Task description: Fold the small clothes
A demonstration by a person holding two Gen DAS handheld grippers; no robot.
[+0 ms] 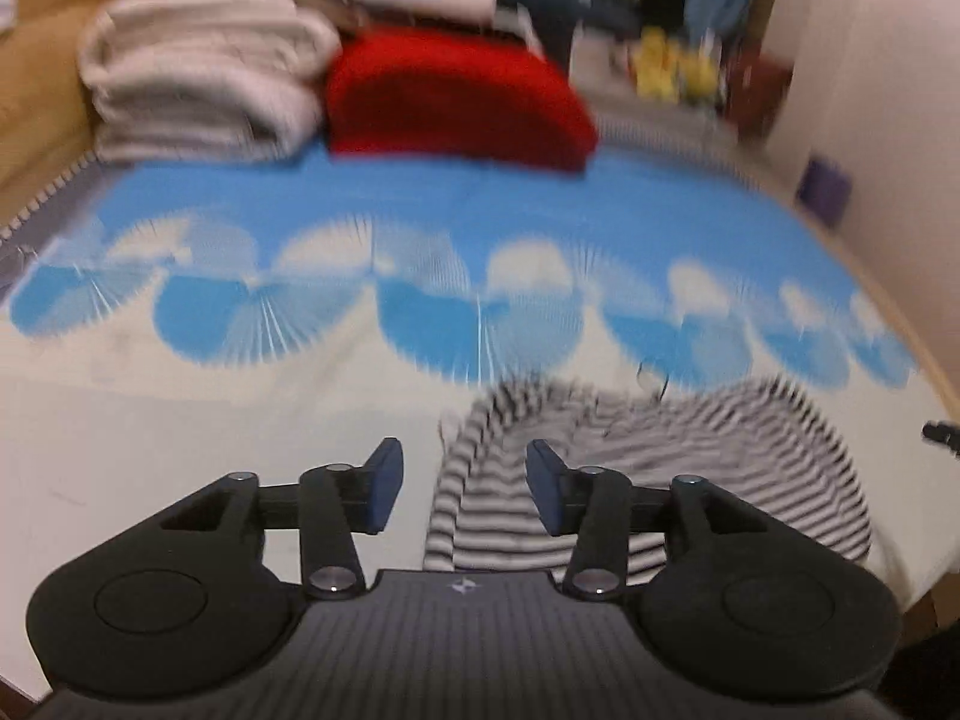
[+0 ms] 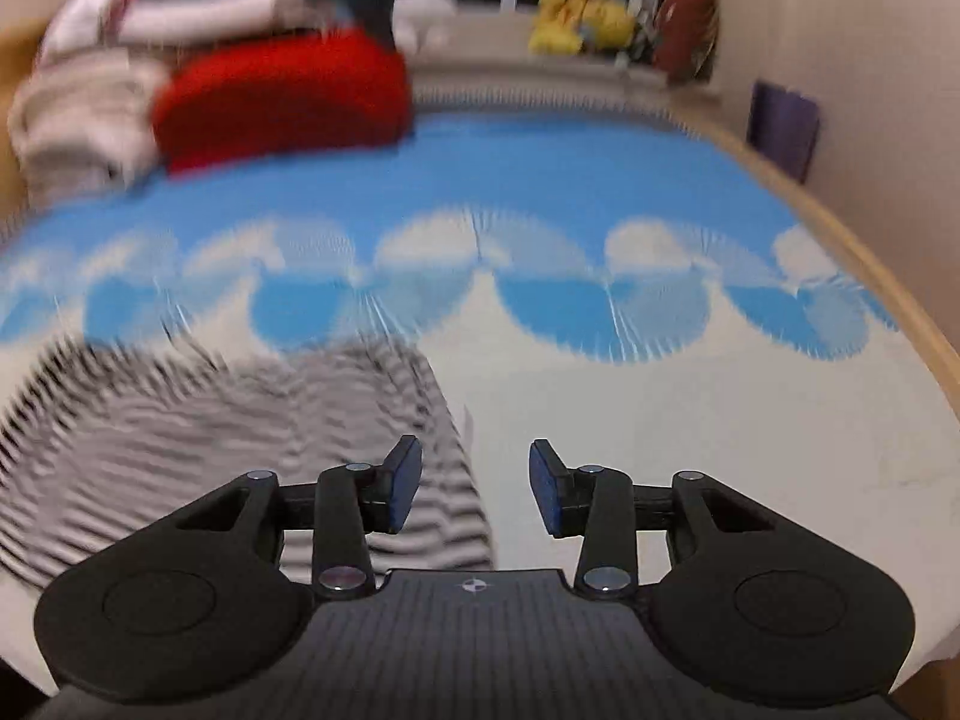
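Observation:
A black-and-white striped garment (image 1: 690,462) lies bunched on the cream and blue bedsheet (image 1: 240,420). In the left wrist view it sits ahead and to the right. My left gripper (image 1: 465,489) hovers over its left edge, open, with nothing pinched between the blue pads (image 1: 384,486). In the right wrist view the striped garment (image 2: 180,438) spreads to the left. My right gripper (image 2: 476,489) is open above its right edge, and its pads (image 2: 549,495) are clear of the cloth. Both views are blurred.
At the far end of the bed are a folded red blanket (image 1: 456,96) and stacked beige blankets (image 1: 198,90). Yellow plush toys (image 2: 579,24) sit on a ledge behind. A wooden bed rim (image 2: 888,300) and a wall run along the right.

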